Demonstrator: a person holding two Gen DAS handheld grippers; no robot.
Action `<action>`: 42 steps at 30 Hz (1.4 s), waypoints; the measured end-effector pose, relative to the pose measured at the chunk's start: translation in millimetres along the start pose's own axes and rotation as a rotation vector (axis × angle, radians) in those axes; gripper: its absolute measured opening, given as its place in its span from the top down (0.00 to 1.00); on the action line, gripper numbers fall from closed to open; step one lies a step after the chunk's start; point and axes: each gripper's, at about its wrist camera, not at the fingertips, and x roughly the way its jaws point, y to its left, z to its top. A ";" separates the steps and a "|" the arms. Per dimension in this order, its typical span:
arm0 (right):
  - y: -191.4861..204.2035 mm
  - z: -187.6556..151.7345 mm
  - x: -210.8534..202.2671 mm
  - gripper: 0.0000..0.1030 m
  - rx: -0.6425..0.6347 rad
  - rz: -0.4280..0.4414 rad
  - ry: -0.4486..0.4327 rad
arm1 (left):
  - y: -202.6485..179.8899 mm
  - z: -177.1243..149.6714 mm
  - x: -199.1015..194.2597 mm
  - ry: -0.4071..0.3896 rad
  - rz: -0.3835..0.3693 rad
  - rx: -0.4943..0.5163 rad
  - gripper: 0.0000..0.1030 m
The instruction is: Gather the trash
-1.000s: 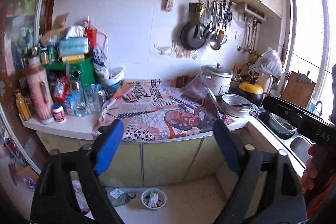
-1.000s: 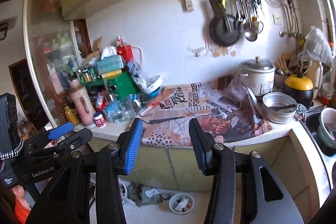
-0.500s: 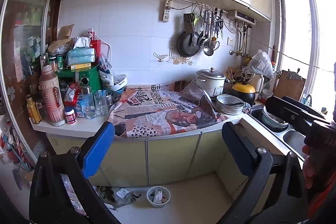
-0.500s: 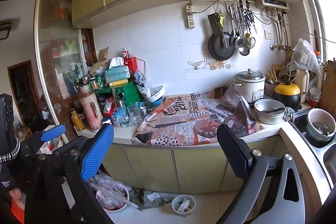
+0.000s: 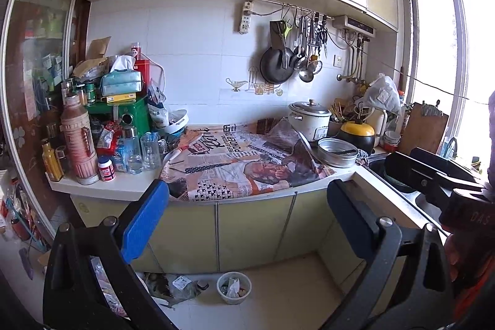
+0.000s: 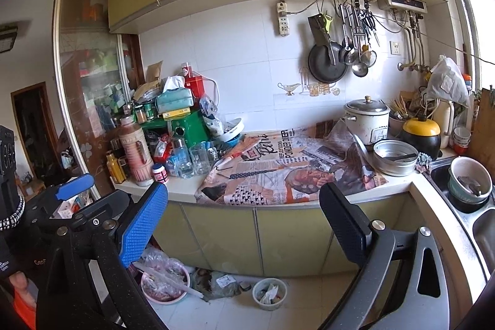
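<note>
I am looking at the trash, and it is sitting on the floor, down below my fingers. A small bowl [image 6: 268, 293] of scraps is standing there. Just beside it a crumpled bag [image 6: 216, 283] is lying flat, and past that a pink bowl [image 6: 164, 283] of bits is sitting.

None of it is in my fingers. My left gripper [image 5: 247, 225] is standing wide open and holding nothing. My right gripper [image 6: 244, 225] is wide open and empty too. So this mess is waiting to be picked up. I cannot tell if other trash is already gone.

The cupboard doors [image 6: 290, 237] are standing right behind the trash. The counter edge [image 6: 439, 206] is running along past my right fingers. The floor [image 5: 278, 293] between them is giving me room to go down.
</note>
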 end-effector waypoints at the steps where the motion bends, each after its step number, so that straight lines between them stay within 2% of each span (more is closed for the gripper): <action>1: -0.5 -0.6 -0.3 0.05 0.001 0.000 0.001 | 0.3 -0.2 0.0 0.001 0.000 0.000 0.01; 42: -10.0 0.0 2.9 0.05 0.016 -0.030 0.046 | -0.8 -4.7 16.8 0.019 -0.024 -0.023 0.00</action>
